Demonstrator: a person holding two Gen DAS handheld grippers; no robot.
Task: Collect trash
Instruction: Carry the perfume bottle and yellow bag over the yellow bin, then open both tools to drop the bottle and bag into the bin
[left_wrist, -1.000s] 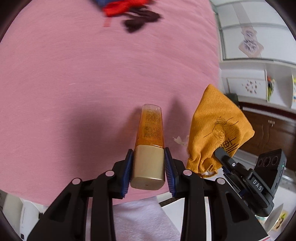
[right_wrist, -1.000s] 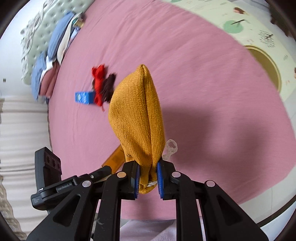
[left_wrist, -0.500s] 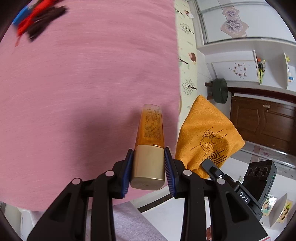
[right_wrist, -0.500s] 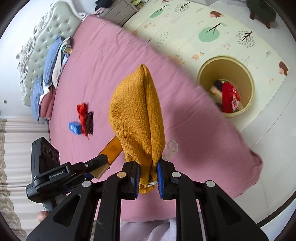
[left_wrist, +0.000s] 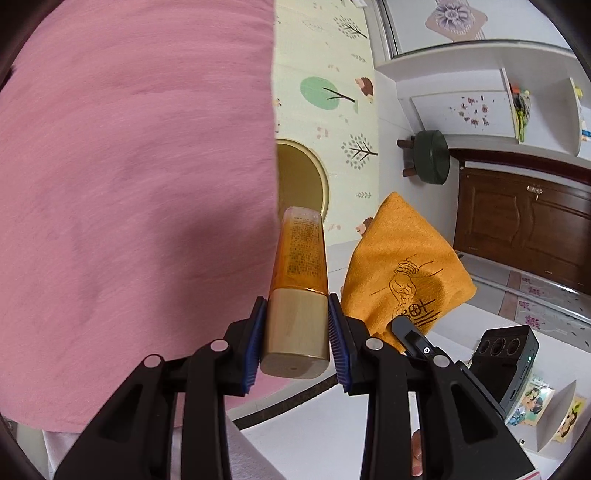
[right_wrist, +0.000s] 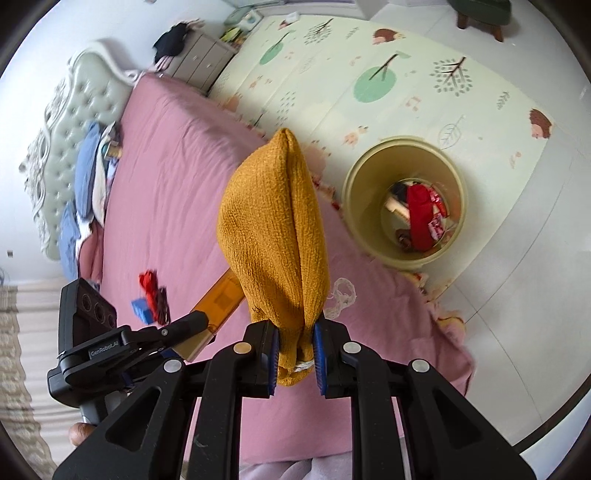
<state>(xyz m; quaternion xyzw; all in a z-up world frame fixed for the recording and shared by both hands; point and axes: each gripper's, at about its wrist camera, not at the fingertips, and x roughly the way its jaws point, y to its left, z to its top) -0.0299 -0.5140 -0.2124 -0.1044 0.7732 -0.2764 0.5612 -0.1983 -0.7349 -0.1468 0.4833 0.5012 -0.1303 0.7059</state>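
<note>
Your left gripper (left_wrist: 295, 332) grasps orange tube (left_wrist: 300, 254) by gold cap. Your right gripper (right_wrist: 295, 354) clamped on yellow pouch (right_wrist: 275, 229). Both over pink bed (right_wrist: 177, 177) edge; bin (right_wrist: 458, 236) on floor, right.

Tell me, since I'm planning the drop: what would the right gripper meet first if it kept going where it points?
Probably the pink bed, near its edge. The right gripper, shut on the orange pouch, isn't yet aimed at the bin, though depth is unclear.
</note>
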